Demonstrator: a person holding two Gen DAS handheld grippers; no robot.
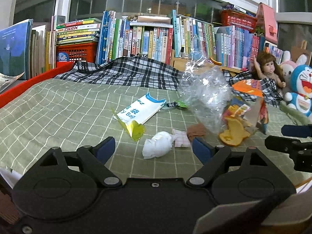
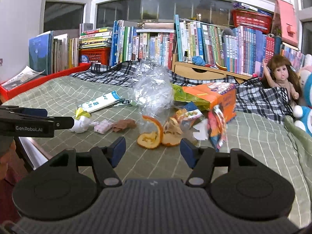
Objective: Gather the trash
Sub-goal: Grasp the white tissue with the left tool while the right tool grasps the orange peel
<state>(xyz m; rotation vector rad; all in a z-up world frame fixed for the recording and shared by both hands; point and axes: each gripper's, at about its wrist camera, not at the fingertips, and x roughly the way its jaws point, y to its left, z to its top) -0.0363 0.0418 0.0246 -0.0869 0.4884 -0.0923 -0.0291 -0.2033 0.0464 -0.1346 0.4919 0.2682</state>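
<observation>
Green checked bedcover (image 1: 58, 107) holds white packet (image 1: 140, 110) reading "Bag".

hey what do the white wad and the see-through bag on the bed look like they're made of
White wad: likely tissue paper; matte, soft crumpled folds.
See-through bag: thin plastic film; glossy, with sharp creases and glints, books visible through it.

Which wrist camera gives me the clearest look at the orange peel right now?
The right wrist view: the orange peel lies centred just ahead of the open right gripper, unobstructed. In the left wrist view it sits off to the right, partly overlapped by the clear plastic bag.
</observation>
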